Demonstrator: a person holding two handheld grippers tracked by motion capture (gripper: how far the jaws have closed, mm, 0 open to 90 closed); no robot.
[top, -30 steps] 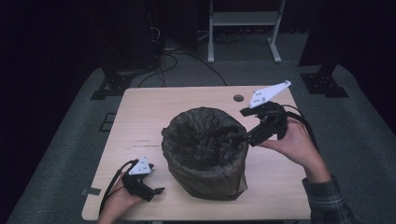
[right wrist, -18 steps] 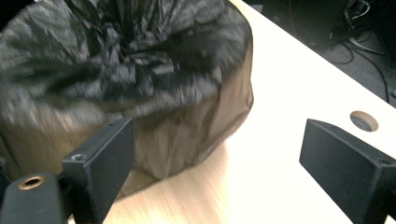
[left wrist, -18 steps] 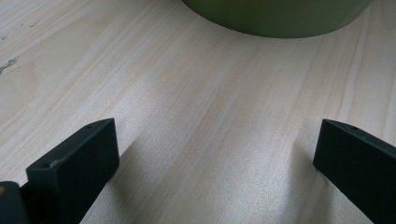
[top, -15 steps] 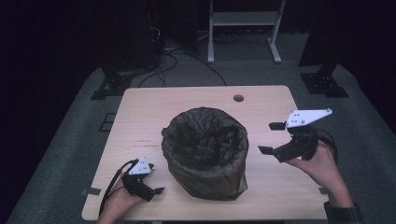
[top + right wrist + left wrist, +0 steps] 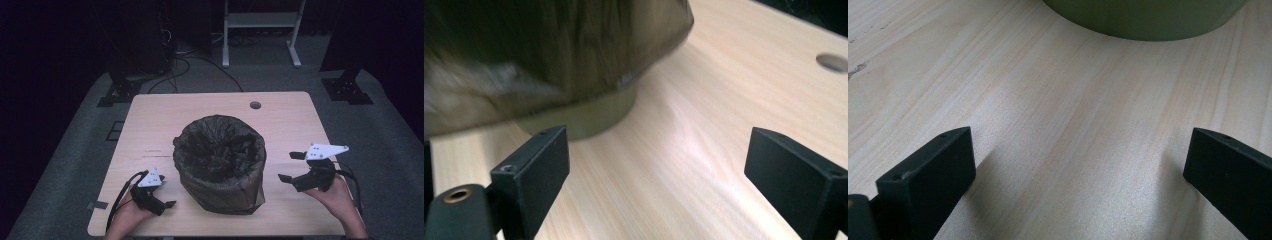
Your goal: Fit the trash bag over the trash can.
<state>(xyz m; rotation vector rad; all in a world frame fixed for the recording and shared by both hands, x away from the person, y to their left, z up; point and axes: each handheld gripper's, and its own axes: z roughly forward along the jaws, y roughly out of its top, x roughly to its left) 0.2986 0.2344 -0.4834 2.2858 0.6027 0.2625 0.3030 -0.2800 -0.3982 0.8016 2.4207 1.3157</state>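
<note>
A round bin lined with a dark plastic bag (image 5: 220, 160) stands in the middle of the wooden table (image 5: 210, 107). The bag drapes over the rim and down the sides. My left gripper (image 5: 167, 204) rests low on the table at the bin's front left, open and empty. In the left gripper view the bin's green base (image 5: 1148, 20) lies ahead of the wide-apart jaws. My right gripper (image 5: 291, 166) hovers to the right of the bin, open, nothing between its fingers. In the right gripper view the bag (image 5: 539, 55) and green bin base (image 5: 589, 117) fill the upper left.
A round cable hole (image 5: 255, 105) sits near the table's far edge. Behind the table stand a metal frame (image 5: 260, 30), black stands (image 5: 345, 85) and cables on grey floor. Bare tabletop lies on both sides of the bin.
My right gripper has drawn back from the bin's rim, moving right and toward the person, lower over the table. The left gripper has stayed put.
</note>
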